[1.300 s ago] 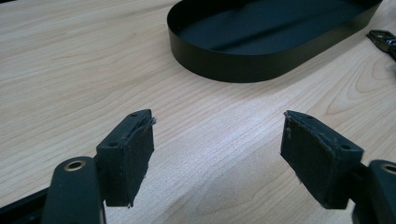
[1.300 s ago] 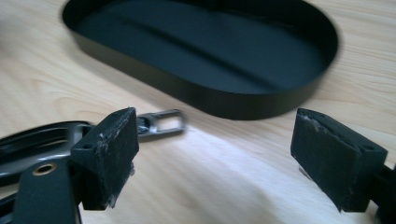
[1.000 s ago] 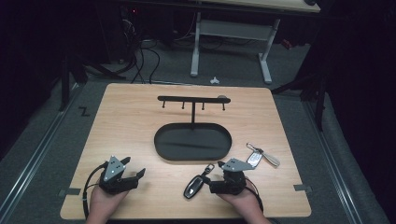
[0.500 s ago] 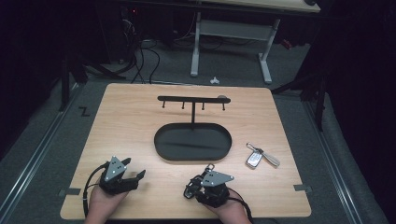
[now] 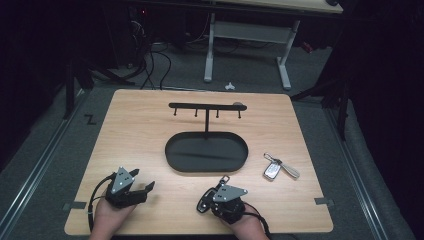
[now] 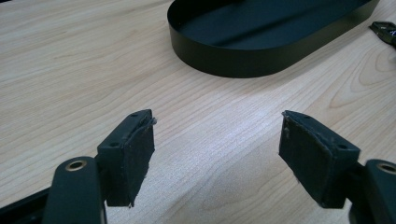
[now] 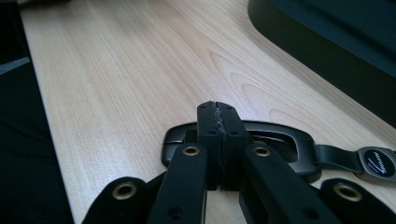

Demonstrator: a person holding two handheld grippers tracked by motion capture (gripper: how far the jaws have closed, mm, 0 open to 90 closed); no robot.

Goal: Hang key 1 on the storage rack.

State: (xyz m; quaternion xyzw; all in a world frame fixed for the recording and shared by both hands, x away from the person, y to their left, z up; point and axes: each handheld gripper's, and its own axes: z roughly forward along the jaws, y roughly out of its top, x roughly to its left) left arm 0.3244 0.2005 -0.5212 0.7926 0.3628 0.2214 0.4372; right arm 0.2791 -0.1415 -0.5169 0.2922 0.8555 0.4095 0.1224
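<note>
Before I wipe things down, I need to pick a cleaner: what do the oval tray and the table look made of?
Oval tray: probably thin sheet metal, matte black coating, judging by its sharp even rim and dull sheen. Table: light wood or a wood-look laminate, smooth satin finish, with printed-looking grain lines; which one, I cannot tell.

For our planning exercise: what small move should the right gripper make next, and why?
Probably lift slightly: the right gripper has just closed its fingers over the black key fob lying on the table; lifting would show whether it is gripped.
</note>
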